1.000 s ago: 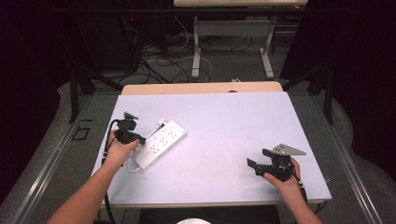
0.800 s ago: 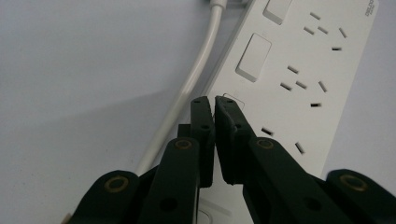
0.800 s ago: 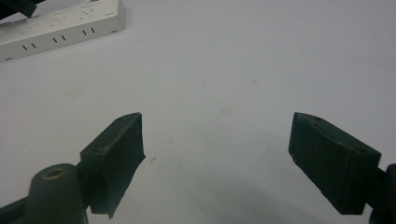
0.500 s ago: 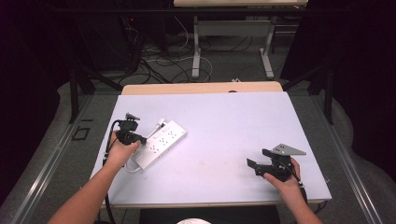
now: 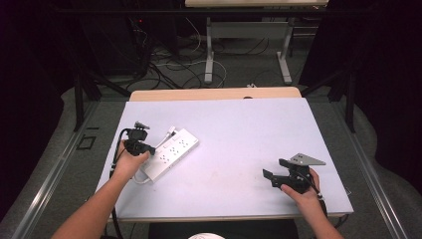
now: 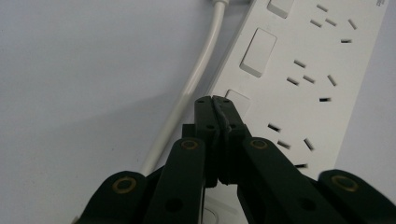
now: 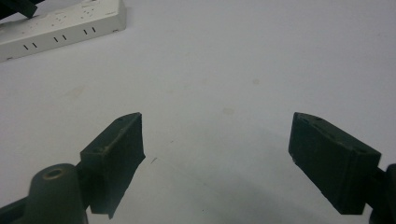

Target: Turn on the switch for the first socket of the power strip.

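Note:
A white power strip [image 5: 171, 149] lies at an angle on the left of the pale table [image 5: 239, 124]. My left gripper [image 5: 148, 148] is over its near end, held in a hand. In the left gripper view the jaws have just been closing and stand shut with nothing between them, the left gripper [image 6: 215, 100] tipped against the strip [image 6: 303, 70] beside a small rocker switch [image 6: 239, 101] and the white cord [image 6: 187, 88]. My right gripper [image 5: 274, 168] rests low at the front right, open over bare table [image 7: 217, 140]. The strip [image 7: 60, 28] lies far off in that view.
A wooden board edge [image 5: 214, 93] runs along the table's far side. Beyond it are loose floor cables [image 5: 169, 64] and the legs of another desk [image 5: 209, 59]. Dark frame posts stand at both sides.

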A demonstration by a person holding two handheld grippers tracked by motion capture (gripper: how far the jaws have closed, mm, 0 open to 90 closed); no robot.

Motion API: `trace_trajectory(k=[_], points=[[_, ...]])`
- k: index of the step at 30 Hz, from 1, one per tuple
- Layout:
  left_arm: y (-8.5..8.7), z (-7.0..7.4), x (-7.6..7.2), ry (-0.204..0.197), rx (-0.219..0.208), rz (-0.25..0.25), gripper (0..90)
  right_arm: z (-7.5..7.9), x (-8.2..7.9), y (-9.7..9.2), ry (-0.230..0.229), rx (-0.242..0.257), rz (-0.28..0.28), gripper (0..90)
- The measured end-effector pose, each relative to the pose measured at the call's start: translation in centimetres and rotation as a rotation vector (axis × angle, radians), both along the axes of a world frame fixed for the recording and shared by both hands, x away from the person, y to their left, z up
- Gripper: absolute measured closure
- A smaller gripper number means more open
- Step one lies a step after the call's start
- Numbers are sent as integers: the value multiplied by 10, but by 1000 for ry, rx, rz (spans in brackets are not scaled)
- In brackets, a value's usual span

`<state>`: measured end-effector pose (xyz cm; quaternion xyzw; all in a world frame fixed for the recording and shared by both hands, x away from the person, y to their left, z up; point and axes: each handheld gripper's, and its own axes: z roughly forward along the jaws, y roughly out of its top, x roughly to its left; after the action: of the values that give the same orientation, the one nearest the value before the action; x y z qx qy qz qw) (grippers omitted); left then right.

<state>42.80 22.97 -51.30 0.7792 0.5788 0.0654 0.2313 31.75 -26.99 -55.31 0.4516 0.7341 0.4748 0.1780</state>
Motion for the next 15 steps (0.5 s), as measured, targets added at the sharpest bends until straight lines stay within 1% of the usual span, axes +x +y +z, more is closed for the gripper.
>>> trace_trajectory(k=[2, 4, 6, 7, 8, 9, 11, 12, 13, 15], points=[[1, 0, 0, -2, -9, 1, 899, 0, 0, 0, -2, 4, -2, 174], [2, -2, -1, -17, -20, 6, 898, -1, 1, -1, -6, 2, -2, 174], [3, -1, -2, -13, -24, 6, 898, -1, 1, -1, -5, -3, -6, 174], [3, -1, -3, -14, -26, 3, 898, -1, 1, -1, -6, 2, -3, 174], [3, -2, -3, -21, -29, 5, 897, -1, 1, -1, 4, 6, -6, 174], [3, -3, -3, -29, -31, 9, 895, -1, 1, -1, 3, 7, -6, 173], [4, -2, -3, -18, -35, 4, 894, -1, 1, -1, 4, 6, -7, 174], [4, -4, -3, -38, -43, 11, 891, -2, 1, -1, 5, 7, -7, 174], [4, -4, -3, -41, -46, 11, 889, -2, 2, -2, -2, 0, -11, 174], [4, -4, -3, -43, -51, 9, 889, -2, 2, -2, 2, 4, -6, 174]])
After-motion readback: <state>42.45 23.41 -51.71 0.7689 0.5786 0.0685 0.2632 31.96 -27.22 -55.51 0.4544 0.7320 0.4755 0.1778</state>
